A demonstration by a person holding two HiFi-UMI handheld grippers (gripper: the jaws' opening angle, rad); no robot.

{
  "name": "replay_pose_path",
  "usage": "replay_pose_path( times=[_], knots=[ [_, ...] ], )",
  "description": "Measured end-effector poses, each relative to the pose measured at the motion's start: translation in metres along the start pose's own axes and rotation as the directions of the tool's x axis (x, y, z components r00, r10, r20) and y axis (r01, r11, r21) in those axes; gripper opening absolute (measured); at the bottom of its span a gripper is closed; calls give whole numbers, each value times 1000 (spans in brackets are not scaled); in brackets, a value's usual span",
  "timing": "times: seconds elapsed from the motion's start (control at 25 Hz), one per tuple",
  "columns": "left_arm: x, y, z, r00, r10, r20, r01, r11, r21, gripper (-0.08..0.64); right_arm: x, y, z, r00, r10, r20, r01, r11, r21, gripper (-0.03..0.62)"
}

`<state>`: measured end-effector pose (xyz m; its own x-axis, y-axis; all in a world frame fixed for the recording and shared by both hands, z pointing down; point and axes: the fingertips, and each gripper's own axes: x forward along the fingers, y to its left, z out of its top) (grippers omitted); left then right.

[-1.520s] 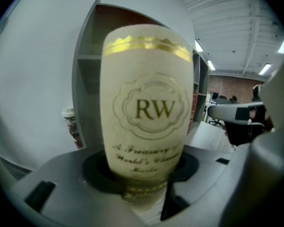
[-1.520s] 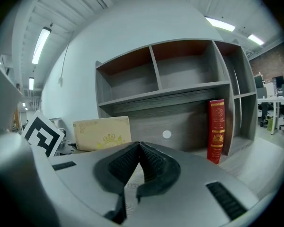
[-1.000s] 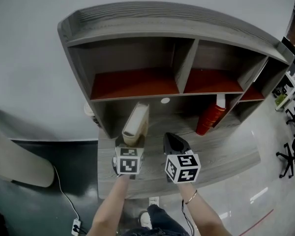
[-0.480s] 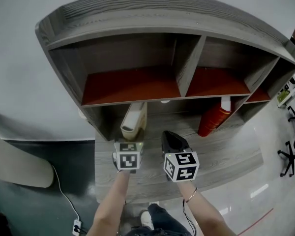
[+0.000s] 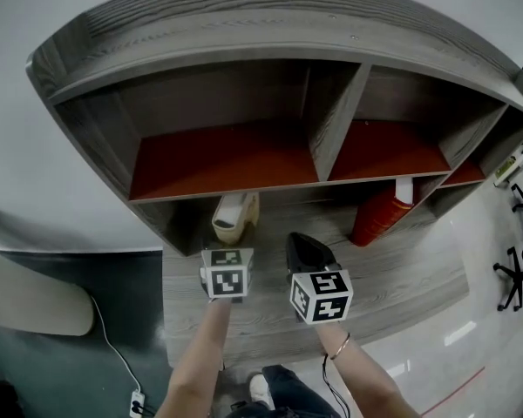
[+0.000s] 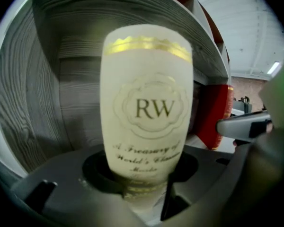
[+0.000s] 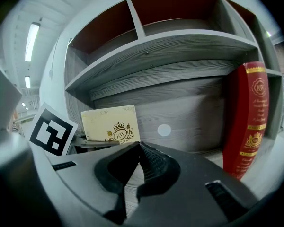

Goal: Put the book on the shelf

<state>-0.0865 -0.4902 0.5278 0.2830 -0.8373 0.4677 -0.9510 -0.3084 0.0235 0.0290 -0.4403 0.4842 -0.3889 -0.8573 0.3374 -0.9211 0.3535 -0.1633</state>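
Note:
A cream book [image 6: 146,103] with gold "RW" lettering stands upright, and my left gripper [image 6: 142,183] is shut on its lower end. In the head view that book [image 5: 234,216] reaches into the lower left bay of the grey shelf [image 5: 244,50], partly hidden under the shelf board, with the left gripper [image 5: 230,244] just behind it. My right gripper [image 5: 307,252] hovers beside it over the desk, shut and empty. The right gripper view shows its jaws [image 7: 141,150] closed, the cream book [image 7: 111,123] to the left and a red book [image 7: 248,122] upright on the right.
The red book [image 5: 376,213] leans against a divider in the lower bay. The upper bays have red floors [image 5: 227,159]. A round white dot [image 7: 164,130] marks the back panel. Office chairs [image 5: 519,273] stand far right; a cable [image 5: 113,355] lies on the floor at left.
The left gripper has pushed the cream book forward, deeper under the shelf board into the lower left bay. The shelf looms larger in the head view. The right gripper stays in place.

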Motion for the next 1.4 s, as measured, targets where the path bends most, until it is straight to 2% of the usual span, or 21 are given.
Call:
replay_pose_path(
  times=[0.8,1.0,1.4],
  knots=[
    [16,-3,-3,1000,2,21,-3,1000,26,230,14,-6,-9,1000,8,-25,-7,1000,19,9],
    [17,-5,-9,1000,-4,-9,5,999,38,230,11,-8,-9,1000,-6,-24,7,1000,25,9],
    [-4,-8,-16,1000,3,-10,-3,1000,17,264,-8,-3,-7,1000,-26,-5,26,999,25,9]
  ],
)
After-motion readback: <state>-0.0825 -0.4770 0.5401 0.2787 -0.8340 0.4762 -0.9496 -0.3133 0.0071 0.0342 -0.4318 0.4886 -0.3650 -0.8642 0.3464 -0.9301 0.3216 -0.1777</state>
